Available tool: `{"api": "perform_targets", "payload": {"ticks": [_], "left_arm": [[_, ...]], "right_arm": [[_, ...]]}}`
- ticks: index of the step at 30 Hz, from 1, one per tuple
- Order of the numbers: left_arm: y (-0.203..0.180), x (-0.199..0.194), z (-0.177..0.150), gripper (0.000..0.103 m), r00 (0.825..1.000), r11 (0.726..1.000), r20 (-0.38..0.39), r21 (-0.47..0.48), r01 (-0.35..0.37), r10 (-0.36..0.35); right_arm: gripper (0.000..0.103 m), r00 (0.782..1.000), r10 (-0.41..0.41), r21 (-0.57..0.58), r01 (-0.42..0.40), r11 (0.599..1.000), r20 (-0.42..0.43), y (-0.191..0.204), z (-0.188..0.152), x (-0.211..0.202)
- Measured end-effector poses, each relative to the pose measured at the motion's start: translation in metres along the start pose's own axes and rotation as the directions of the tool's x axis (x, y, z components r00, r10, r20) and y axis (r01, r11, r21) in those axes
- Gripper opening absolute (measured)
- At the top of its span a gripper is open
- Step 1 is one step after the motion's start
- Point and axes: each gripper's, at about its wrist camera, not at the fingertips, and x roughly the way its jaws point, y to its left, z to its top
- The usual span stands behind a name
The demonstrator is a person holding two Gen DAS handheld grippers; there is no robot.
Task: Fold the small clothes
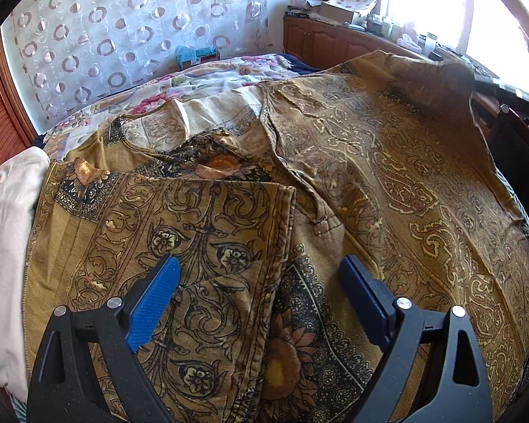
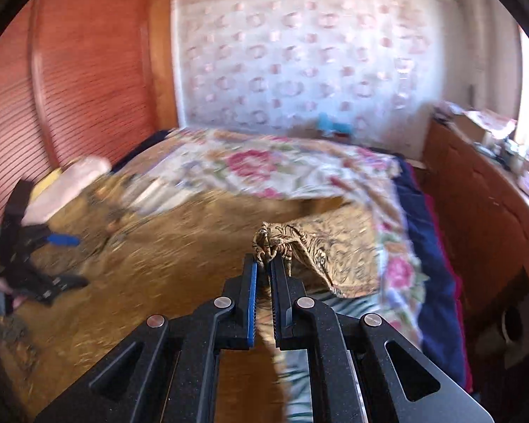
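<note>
Mustard paisley garment (image 1: pixel 388 176) lies spread over the floral bedspread (image 1: pixel 229 70), its near panel folded over at 6 o'clock. Cardboard box (image 1: pixel 338 12) sits on the wooden cabinet (image 1: pixel 321 40) at 1 o'clock, contents not discernible. Right gripper (image 2: pixel 263 264) is clamped on a bunched garment edge, lifted; left gripper (image 1: pixel 259 275) is spread wide above the fold, holding nothing.

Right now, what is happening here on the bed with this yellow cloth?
A person is folding a mustard patterned garment spread on a bed with a floral cover, holding one tool in each hand. The right tool is shut on a bunched edge of the garment and lifts that side off the bed. The left tool is open and hovers above an already folded part, gripping nothing. A white cloth lies beside the garment.
</note>
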Motion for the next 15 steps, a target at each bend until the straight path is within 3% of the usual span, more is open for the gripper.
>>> {"api": "perform_targets", "payload": {"ticks": [4, 8, 10, 12, 15], "left_arm": [[0.0, 0.0, 0.0, 0.092, 1.0, 1.0, 0.0, 0.0, 0.0, 0.0], [0.0, 0.0, 0.0, 0.092, 1.0, 1.0, 0.0, 0.001, -0.001, 0.001], [0.0, 0.001, 0.001, 0.092, 1.0, 1.0, 0.0, 0.001, -0.002, 0.002], [0.0, 0.001, 0.001, 0.092, 1.0, 1.0, 0.0, 0.001, -0.002, 0.002], [-0.001, 0.001, 0.001, 0.092, 1.0, 1.0, 0.0, 0.001, -0.003, 0.003]], "right_arm": [[0.007, 0.996, 0.045, 0.01, -0.045, 0.999, -0.083, 0.011, -0.018, 0.012], [0.014, 0.99, 0.047, 0.044, -0.041, 0.998, -0.131, 0.006, -0.024, 0.015], [0.028, 0.99, 0.034, 0.065, -0.025, 0.998, -0.133, 0.0, -0.018, 0.01], [0.05, 0.994, 0.02, 0.083, -0.012, 0.996, -0.108, -0.006, -0.011, 0.0], [0.052, 0.998, -0.005, 0.106, 0.012, 0.994, -0.067, -0.014, -0.01, -0.019]]}}
